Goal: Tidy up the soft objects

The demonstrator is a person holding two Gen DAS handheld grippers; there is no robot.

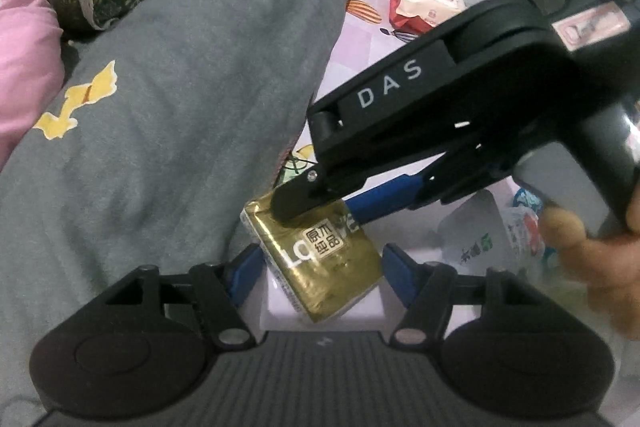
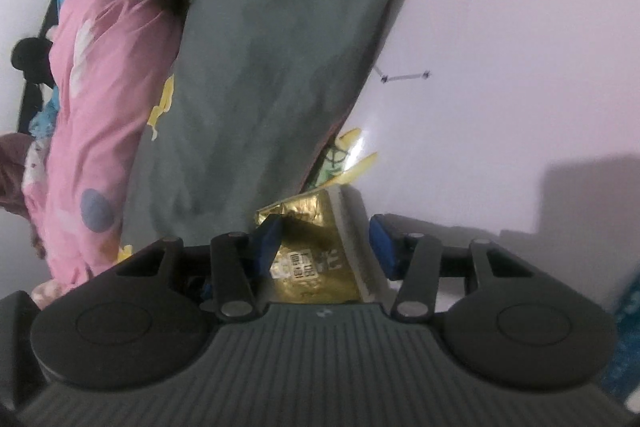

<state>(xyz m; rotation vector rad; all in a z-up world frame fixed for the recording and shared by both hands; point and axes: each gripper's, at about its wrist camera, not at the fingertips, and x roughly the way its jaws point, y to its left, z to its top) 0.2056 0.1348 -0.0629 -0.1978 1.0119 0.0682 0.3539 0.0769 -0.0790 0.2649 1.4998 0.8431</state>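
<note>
1. Two grippers meet at one gold tissue pack lying on the pale sheet beside the grey quilt.
2. The right gripper straddles it; whether the pads press cannot be told.
3. The left gripper stands wide around it.

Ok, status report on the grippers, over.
Left gripper open around gold tissue pack. Right gripper straddles it, grip unclear. Grey duvet abuts it.

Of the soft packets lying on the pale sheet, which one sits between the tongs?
The gold foil tissue packet, beside the grey quilt. The red-and-white wipes packet lies far off; the white packet sits aside.
</note>
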